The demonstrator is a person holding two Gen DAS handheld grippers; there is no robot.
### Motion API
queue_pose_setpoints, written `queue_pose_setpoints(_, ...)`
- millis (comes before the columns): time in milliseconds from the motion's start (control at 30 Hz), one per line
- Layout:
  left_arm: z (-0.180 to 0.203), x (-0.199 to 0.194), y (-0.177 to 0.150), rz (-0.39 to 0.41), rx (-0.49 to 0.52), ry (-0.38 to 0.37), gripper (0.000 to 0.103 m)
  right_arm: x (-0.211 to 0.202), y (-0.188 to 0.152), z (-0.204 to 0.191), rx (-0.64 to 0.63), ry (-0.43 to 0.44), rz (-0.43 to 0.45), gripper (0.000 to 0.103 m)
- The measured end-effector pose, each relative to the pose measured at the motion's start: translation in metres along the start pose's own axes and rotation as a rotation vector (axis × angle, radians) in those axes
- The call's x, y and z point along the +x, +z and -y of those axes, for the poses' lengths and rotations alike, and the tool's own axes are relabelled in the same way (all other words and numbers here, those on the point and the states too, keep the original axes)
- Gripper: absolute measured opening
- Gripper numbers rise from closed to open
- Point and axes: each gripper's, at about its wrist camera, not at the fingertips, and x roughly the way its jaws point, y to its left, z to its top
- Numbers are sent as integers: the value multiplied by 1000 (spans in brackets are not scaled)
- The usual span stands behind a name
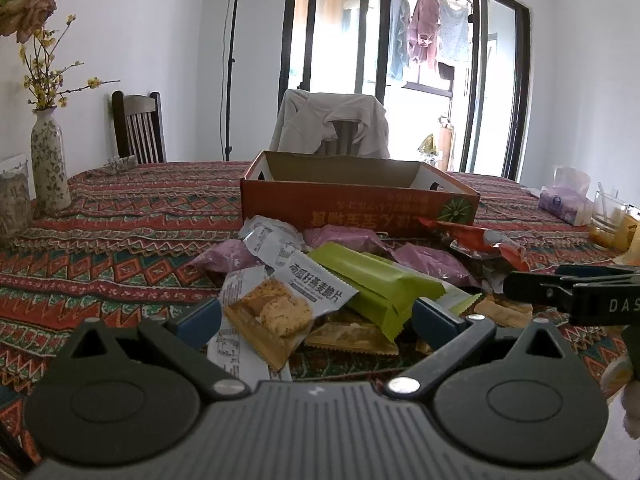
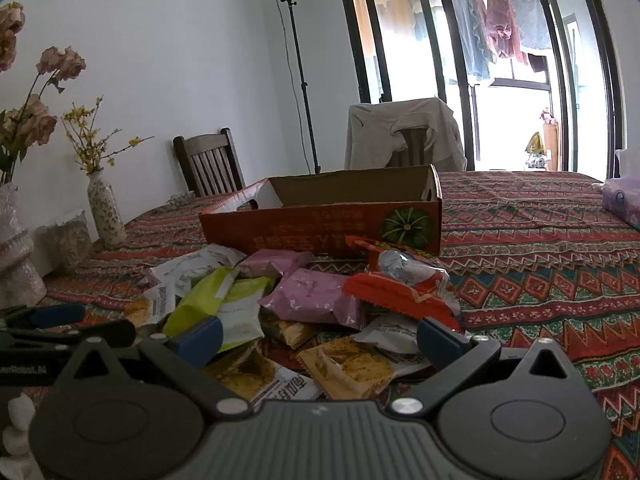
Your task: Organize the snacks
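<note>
Snacks (image 1: 320, 280) lie in a messy pile on the counter (image 1: 120, 240), just in front of the box (image 1: 356, 204). We can see no snack inside the box, though its floor is hidden from us, so we think the job has hardly begun. Our left tongs (image 1: 316, 316) are wide and hold nothing. Our right tongs (image 2: 320, 338) are wide and hold nothing too. Both hang low on the near side of the pile. Every pack we see is outside the box.

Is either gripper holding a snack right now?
No. The left gripper and right gripper both stand open over the snack pile, with nothing clamped between their fingers.
</note>
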Motion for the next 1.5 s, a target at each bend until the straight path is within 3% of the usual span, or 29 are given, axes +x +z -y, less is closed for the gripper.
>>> queue_pose_setpoints(1500, -5, 3, -2, -13, -24, 1, 103, 3, -1, 0, -14, -2, -11, 103)
